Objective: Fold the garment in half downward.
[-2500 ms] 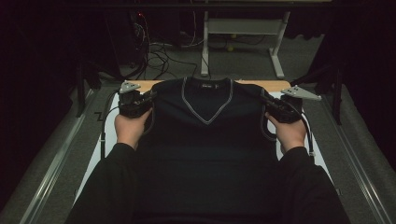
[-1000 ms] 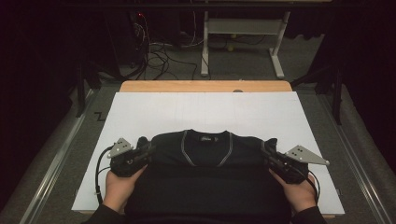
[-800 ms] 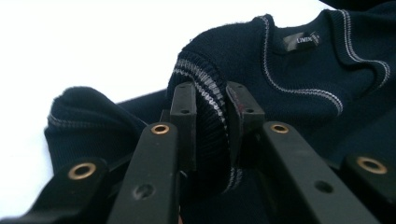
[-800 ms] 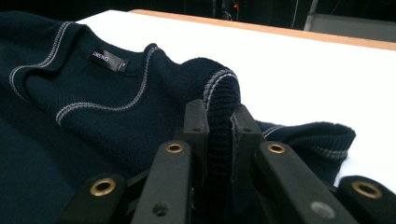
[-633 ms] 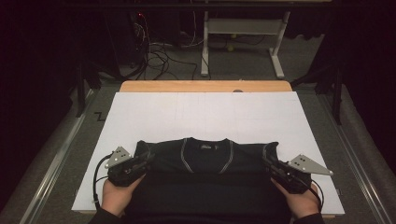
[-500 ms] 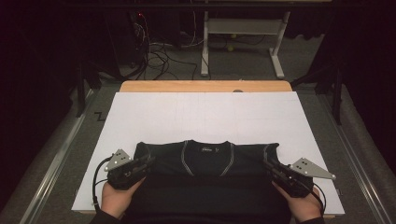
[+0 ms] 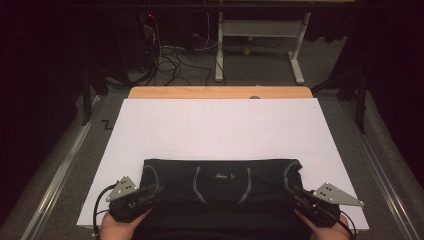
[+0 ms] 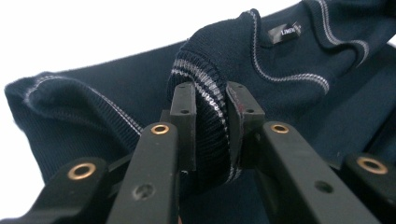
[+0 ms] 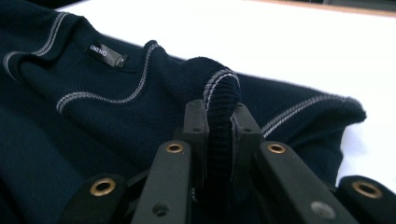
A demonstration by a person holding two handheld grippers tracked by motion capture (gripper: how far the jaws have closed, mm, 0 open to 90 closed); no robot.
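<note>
A dark navy knitted sweater (image 7: 220, 182) with grey trim lies at the near edge of the white table sheet (image 7: 220, 125), its V-neck collar facing the far side. My left gripper (image 7: 150, 192) is shut on the sweater's left ribbed edge; in the left gripper view the striped rib (image 8: 210, 121) bulges between the pads (image 8: 183, 116). At the other end my right gripper (image 7: 296, 192) is shut on the right ribbed edge, and its own view has a fold of rib (image 9: 218, 112) pinched in the jaws. The sweater (image 9: 93, 112) hangs slack between both grips.
A wooden table edge (image 7: 220, 92) runs along the far side of the sheet. Behind it are a white desk frame (image 7: 260, 45) and tangled cables (image 7: 170, 60) on the floor. Metal rails (image 7: 60, 175) flank the table.
Both grippers have pulled the sweater toward the near edge of the table. It lay at the far end earlier and now sits low at the front, more of the white sheet bare behind it.
</note>
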